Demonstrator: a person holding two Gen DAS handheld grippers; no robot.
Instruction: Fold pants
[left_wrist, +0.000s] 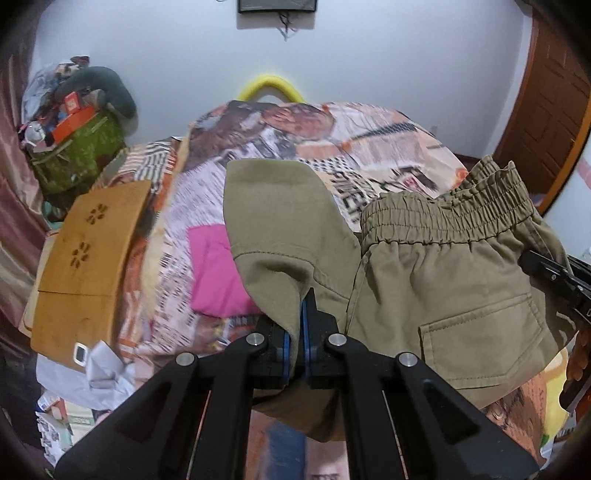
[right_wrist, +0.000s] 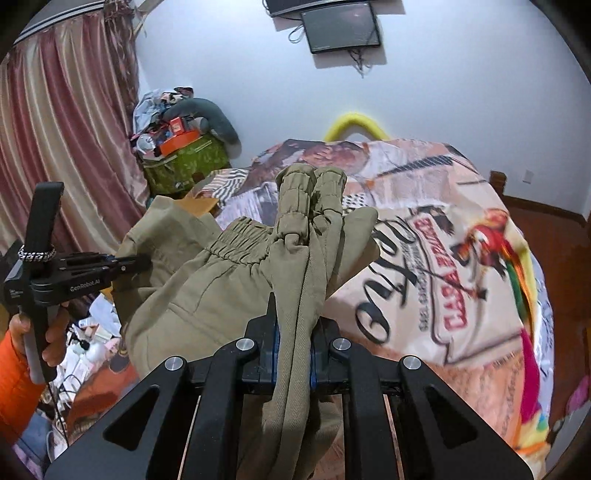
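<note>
Olive pants (left_wrist: 436, 280) held up above the bed (left_wrist: 388, 147) — elastic waistband uppermost. Left claw (left_wrist: 295, 332) clamped on a fold of pant fabric; right claw (right_wrist: 293, 343) clamped on a bunched strip. Beyond the pants, on the bed — pink cloth (left_wrist: 214, 273).

I see a bed (left_wrist: 369, 147) under a busy printed blanket (right_wrist: 424, 258), with a folded pink cloth (left_wrist: 214, 269) and a wooden board (left_wrist: 88, 251) lying on it
</note>
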